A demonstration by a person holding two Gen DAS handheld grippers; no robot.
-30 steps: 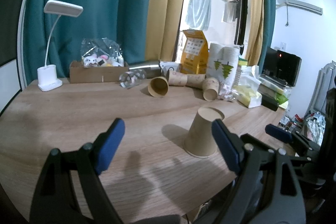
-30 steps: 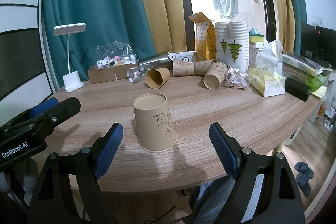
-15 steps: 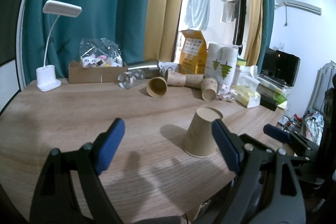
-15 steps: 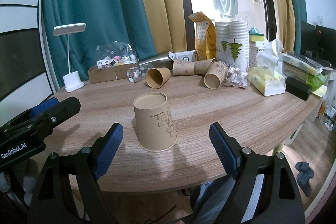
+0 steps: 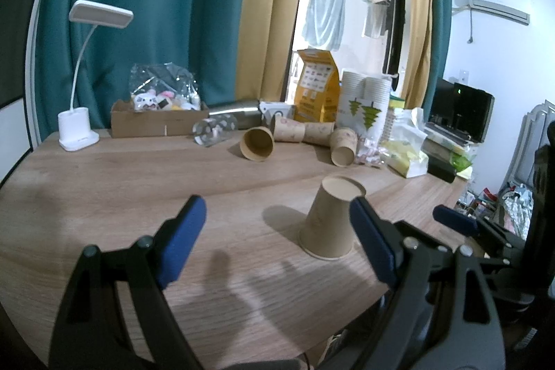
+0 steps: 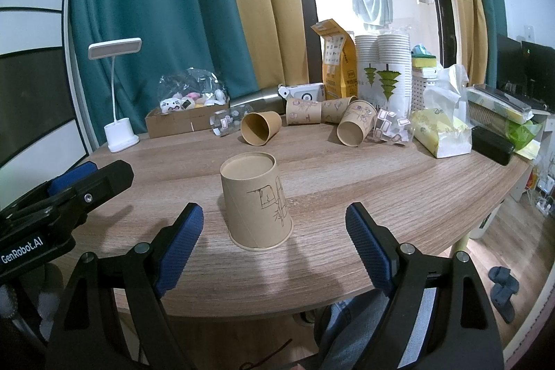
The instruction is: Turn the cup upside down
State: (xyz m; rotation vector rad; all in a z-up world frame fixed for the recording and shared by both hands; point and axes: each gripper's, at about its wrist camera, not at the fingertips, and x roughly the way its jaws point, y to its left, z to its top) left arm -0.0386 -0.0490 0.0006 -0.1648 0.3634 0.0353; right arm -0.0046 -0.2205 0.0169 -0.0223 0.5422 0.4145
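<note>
The paper cup [image 6: 256,200] is seen inverted, rim down, on the wooden table [image 6: 399,182] near its front edge, with bare surface on all sides. The right gripper [image 6: 274,243] and left gripper [image 5: 277,240] are held spread apart, touching nothing. Four cups [image 6: 261,128] are counted lying sideways behind, before teal curtains [image 6: 156,16].

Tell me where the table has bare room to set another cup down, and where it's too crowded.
Bare wood: the wide left stretch of the table between the desk lamp and the upside-down cup, and the patch right of that cup, before the yellow packet. Crowded: the back edge, with the cardboard box, tipped cups and cup stacks.
</note>
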